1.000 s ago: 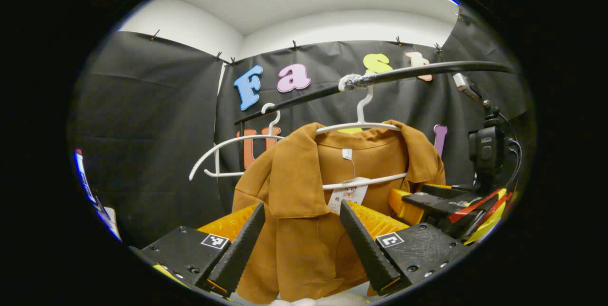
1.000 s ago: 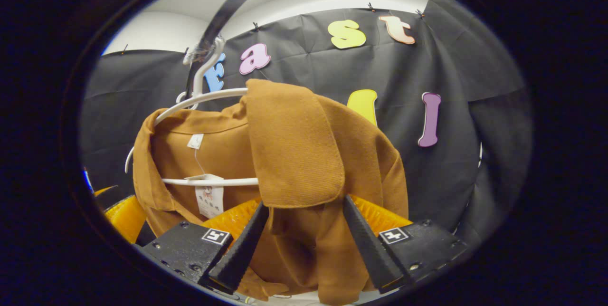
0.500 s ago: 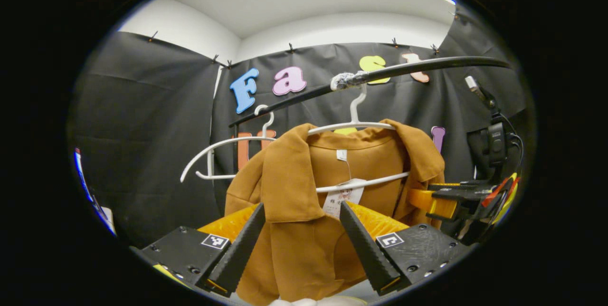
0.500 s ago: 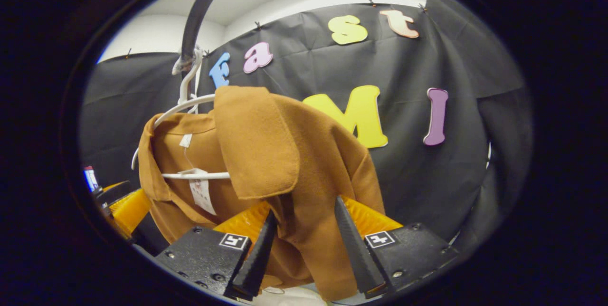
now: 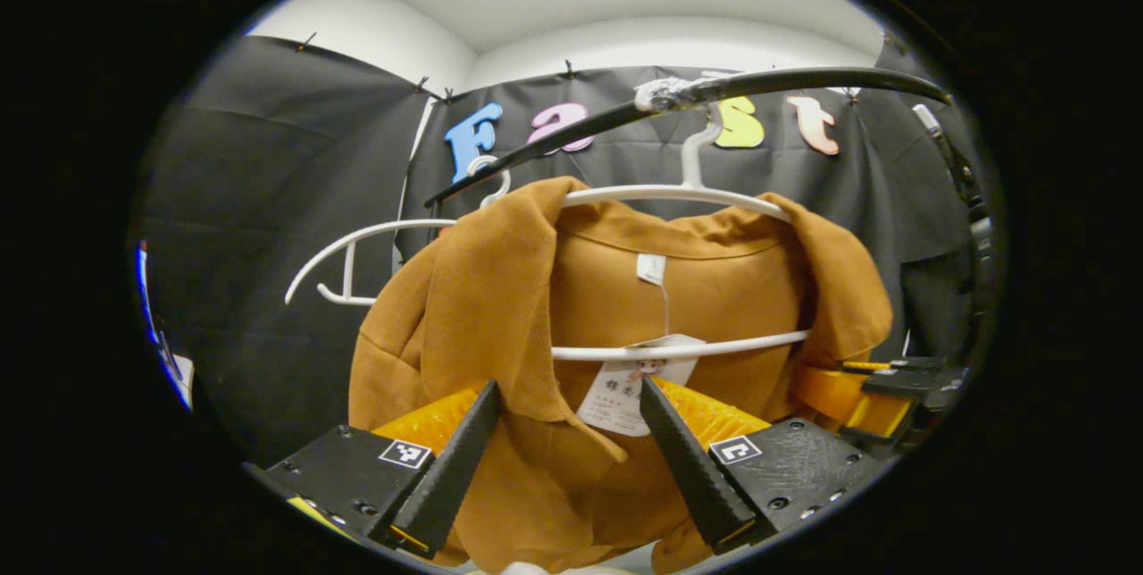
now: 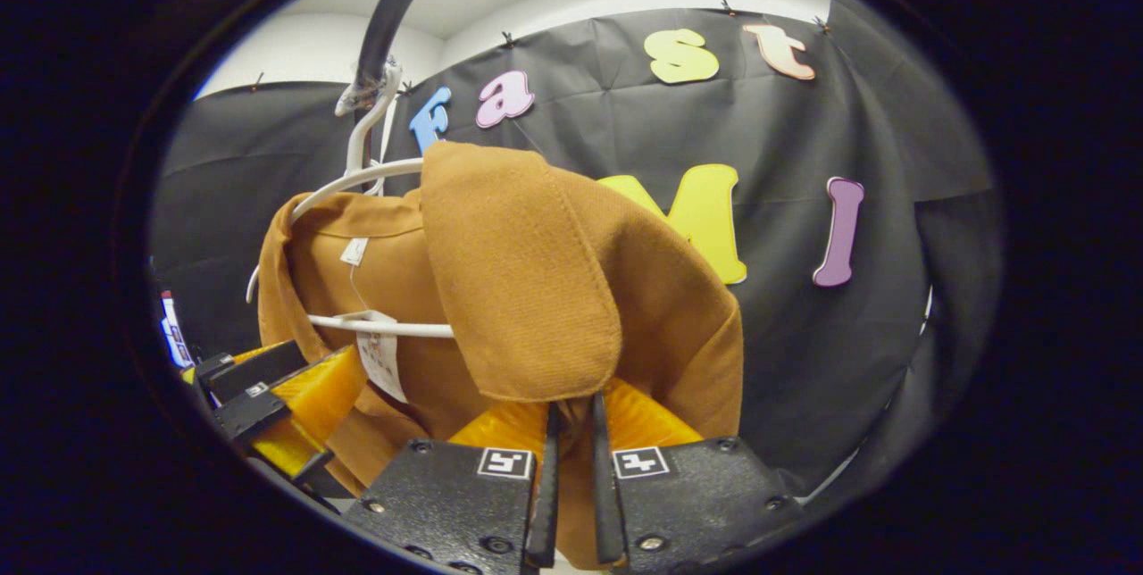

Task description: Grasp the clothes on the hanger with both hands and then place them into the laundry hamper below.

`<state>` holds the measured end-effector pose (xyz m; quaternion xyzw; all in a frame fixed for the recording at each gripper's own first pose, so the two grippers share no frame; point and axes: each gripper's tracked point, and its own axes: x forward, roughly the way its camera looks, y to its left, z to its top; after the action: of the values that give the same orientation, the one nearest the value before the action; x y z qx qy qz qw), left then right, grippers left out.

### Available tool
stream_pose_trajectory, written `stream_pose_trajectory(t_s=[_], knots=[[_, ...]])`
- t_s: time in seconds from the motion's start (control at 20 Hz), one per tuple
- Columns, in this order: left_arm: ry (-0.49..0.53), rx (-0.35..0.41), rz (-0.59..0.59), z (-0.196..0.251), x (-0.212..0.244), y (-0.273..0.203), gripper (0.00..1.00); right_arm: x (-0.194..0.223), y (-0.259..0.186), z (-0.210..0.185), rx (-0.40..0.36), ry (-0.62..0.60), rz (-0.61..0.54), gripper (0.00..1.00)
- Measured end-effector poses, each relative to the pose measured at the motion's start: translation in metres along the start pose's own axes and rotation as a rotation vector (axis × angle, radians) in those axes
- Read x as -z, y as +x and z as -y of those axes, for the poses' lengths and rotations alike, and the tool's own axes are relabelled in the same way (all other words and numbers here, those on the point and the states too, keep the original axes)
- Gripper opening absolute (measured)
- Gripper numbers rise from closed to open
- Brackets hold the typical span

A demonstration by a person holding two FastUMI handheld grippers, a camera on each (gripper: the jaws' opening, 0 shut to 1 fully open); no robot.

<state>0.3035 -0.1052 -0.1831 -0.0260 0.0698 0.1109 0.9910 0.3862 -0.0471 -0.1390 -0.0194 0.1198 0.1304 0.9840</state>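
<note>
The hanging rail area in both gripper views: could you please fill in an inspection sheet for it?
Surface: nothing seen.
Job's things: brown jacket hangs on a white hanger on the black rail; paper tag dangles inside.
Clutter: an empty white hanger on the rail.
Grippers: left gripper open, jacket front between its fingers; right gripper shut on jacket fabric.
Cables: nothing seen.
Surroundings: black cloth wall, white ceiling.
</note>
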Motion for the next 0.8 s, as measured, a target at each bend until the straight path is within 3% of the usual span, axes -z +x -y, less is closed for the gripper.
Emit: stream_pose_trajectory(t_s=[0.1,0.2,0.3,0.35,0.6,0.65,0.7,0.8], knots=[[-0.019,-0.043,-0.048,-0.016,0.014,0.003,0.99,0.0,-0.004,0.001,-0.008,0.001,0.0,0.14],[-0.002,-0.084,-0.063,-0.033,0.021,0.008,0.91,0.002,-0.006,0.002,-0.016,-0.015,-0.001,0.12],[0.009,-0.075,-0.063,-0.031,0.022,0.014,0.81,0.003,-0.003,0.004,-0.014,-0.039,-0.004,0.12],[0.018,-0.07,-0.066,-0.031,0.022,0.013,0.81,0.006,-0.001,0.007,-0.006,-0.037,0.0,0.12],[0.061,-0.07,-0.112,-0.038,0.025,0.015,0.08,0.005,0.005,0.004,-0.024,-0.002,-0.013,0.07],[0.045,-0.034,-0.126,-0.034,0.027,0.014,0.14,0.009,0.005,0.002,-0.049,0.018,-0.022,0.05],[0.034,-0.011,-0.124,-0.034,0.024,0.01,0.14,0.01,0.004,0.0,-0.082,0.05,-0.029,0.04],[0.01,-0.001,-0.128,-0.042,0.022,0.006,0.0,0.011,0.002,0.004,-0.124,0.101,-0.038,0.04]])
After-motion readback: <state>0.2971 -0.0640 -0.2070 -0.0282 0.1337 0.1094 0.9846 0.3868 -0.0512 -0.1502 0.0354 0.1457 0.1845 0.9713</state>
